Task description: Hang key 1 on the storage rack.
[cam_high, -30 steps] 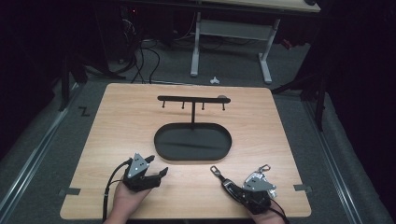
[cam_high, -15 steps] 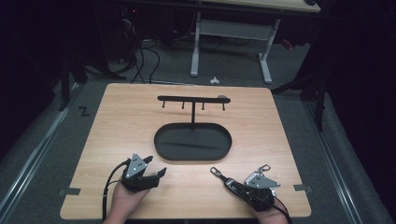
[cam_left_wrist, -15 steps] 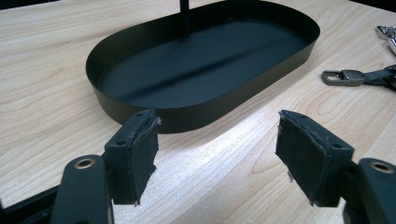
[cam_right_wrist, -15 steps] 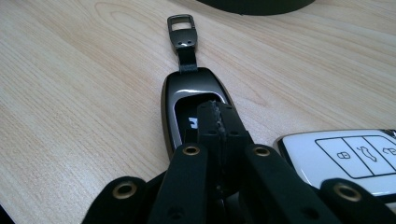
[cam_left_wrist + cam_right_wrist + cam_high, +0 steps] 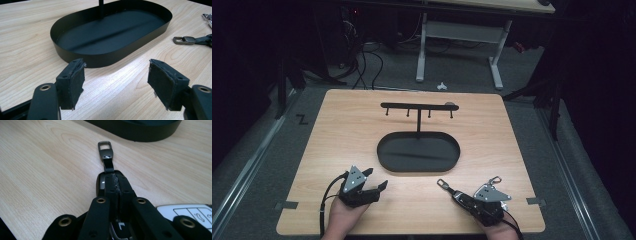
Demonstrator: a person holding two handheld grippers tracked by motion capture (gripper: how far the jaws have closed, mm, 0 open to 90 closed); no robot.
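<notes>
A black oval tray [image 5: 387, 161] with an upright post and a hook bar [image 5: 418, 106] stands mid-table. My right gripper [image 5: 462, 196] lies near the front right edge, shut on a black key fob [image 5: 100, 182]. The fob's strap and metal loop [image 5: 105, 148] stick out ahead of the jaws toward the tray [image 5: 140, 131]. My left gripper [image 5: 377, 177] rests at the front left, open, with nothing between its pads [image 5: 72, 82]. It faces the tray wall [image 5: 100, 61], and the strap loop [image 5: 183, 40] lies off to its right.
A second, light-coloured key fob with buttons [image 5: 190, 212] lies just beside my right gripper. A silver clip [image 5: 496, 179] sits by that hand. Bare wooden tabletop [image 5: 342, 135] surrounds the tray. Beyond the table are desk legs and cables on the floor.
</notes>
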